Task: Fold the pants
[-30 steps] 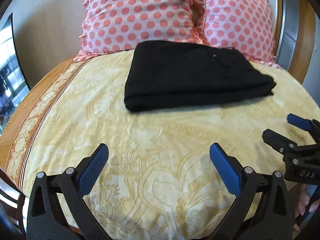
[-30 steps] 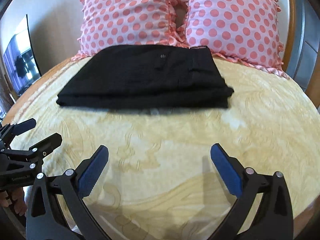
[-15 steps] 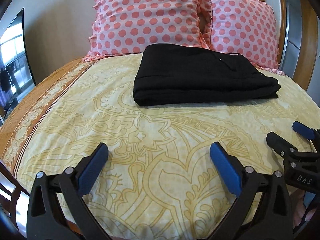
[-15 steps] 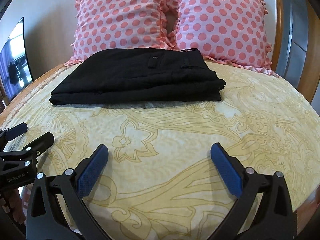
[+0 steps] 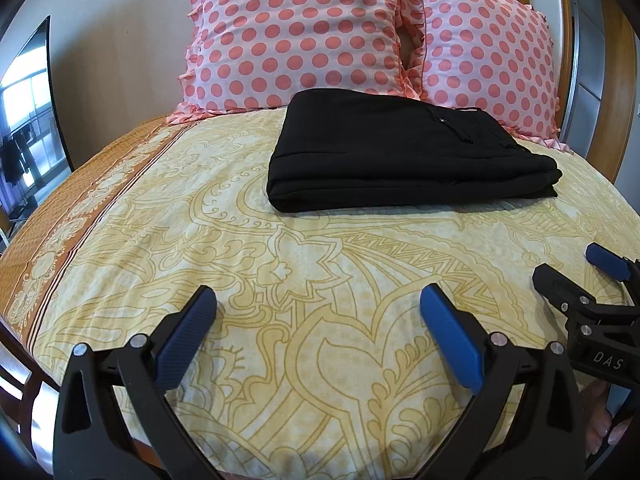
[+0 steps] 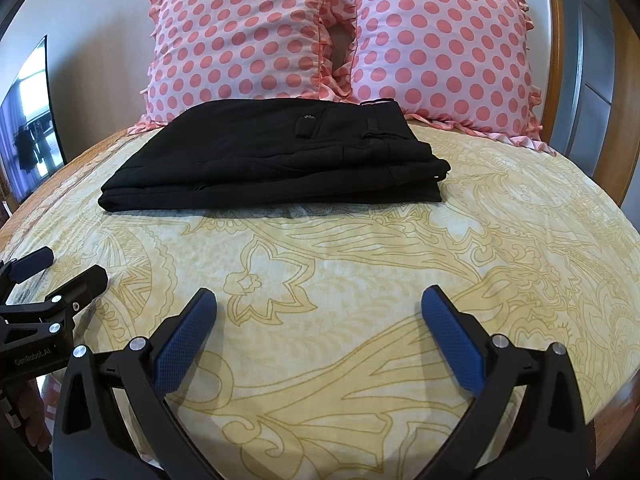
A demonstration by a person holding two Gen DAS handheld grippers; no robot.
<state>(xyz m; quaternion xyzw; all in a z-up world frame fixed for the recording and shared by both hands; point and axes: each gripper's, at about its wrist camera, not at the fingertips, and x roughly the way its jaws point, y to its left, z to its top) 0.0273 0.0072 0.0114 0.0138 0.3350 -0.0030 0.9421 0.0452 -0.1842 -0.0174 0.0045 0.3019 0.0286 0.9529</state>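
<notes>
Over the last second both cameras pull back and rise a little from the bed: the black pants (image 5: 404, 152) sit farther off and smaller against the yellow patterned bedspread (image 5: 248, 264) than a second ago, while the bundle itself keeps its shape. I take that to mean the folding is finished and the person is withdrawing, with nothing left to tidy.

At the far left of the left wrist view a dark screen (image 5: 28, 120) leans by the wall. Next comes the orange border of the bedspread, then the left gripper (image 5: 318, 318), its blue pads spread wide and holding nothing above bare cloth. Beyond it the pants lie as a flat stacked rectangle at the head of the bed, their far edge touching or just in front of the two pink polka-dot pillows (image 5: 296, 36). At the right edge the right gripper (image 5: 576, 264) hangs over the bed, also parted and empty.

In the right wrist view the right gripper (image 6: 319, 318) stands wide open, well apart from the pants (image 6: 276, 156).

Writing: "DAS" shows on the right gripper's body in the left view; "GenRobot.AI" on the left gripper (image 6: 60, 264) in the right view.
</notes>
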